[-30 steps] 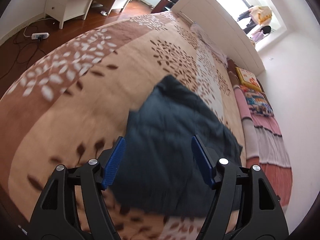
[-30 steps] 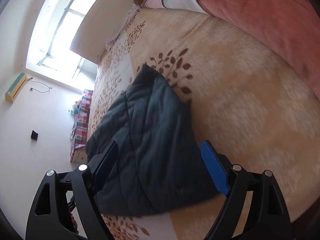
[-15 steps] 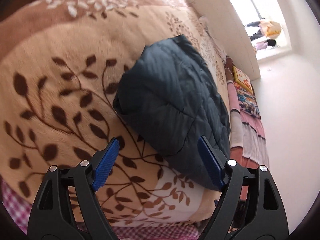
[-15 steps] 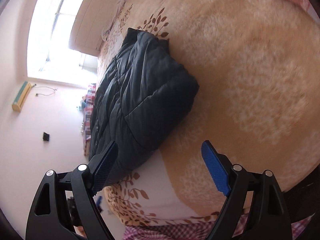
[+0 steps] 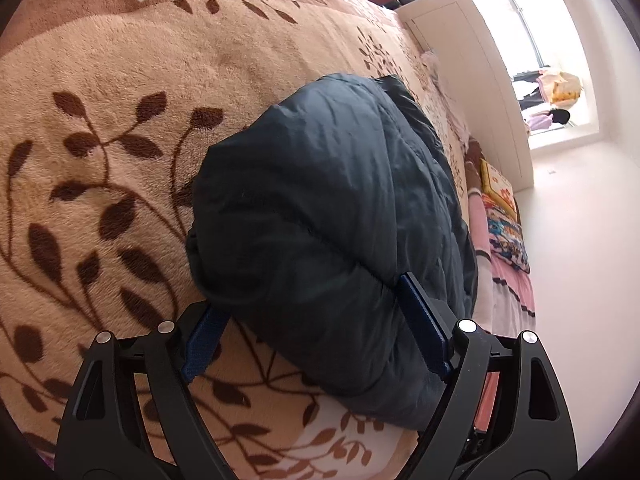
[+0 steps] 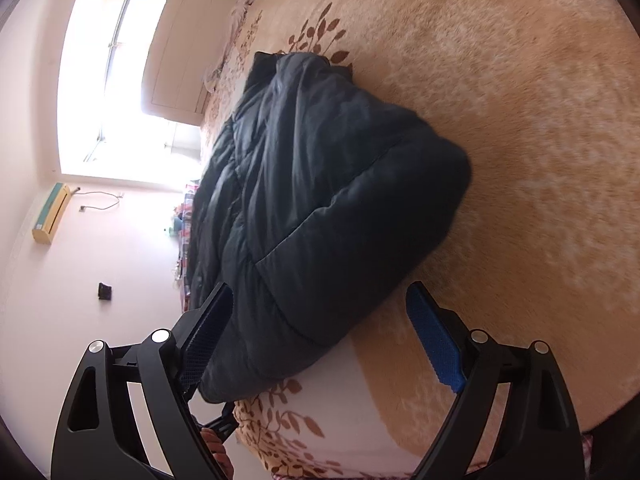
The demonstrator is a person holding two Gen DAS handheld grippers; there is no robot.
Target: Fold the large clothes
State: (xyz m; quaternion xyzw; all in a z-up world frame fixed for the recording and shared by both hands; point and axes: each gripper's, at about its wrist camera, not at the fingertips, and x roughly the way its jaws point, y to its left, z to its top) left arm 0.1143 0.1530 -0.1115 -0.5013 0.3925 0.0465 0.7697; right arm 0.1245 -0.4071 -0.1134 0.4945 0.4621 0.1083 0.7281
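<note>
A dark blue-grey puffy jacket (image 5: 320,200) lies folded into a thick bundle on the bed's tan leaf-patterned blanket (image 5: 120,80). My left gripper (image 5: 308,296) is low at the bundle's near end. Its jaws are opening, with the jacket's rounded edge between the blue pads (image 5: 424,332) and brushing them. In the right wrist view the same jacket (image 6: 320,184) fills the middle. My right gripper (image 6: 320,292) stands open around its near corner. The left pad (image 6: 208,332) is against the fabric and the right pad (image 6: 436,340) is apart from it, over the blanket (image 6: 520,120).
A white headboard (image 5: 472,60) runs along the far end of the bed, with pink and patterned pillows (image 5: 504,232) beside it. A bright window (image 6: 104,100) and a wall air conditioner (image 6: 50,214) lie beyond. A person's hand (image 6: 212,448) shows at the bed's near edge.
Both grippers have come down and closer to the jacket's near end, which now sits between their fingers. The left jaws have spread wider. Both views have rolled.
</note>
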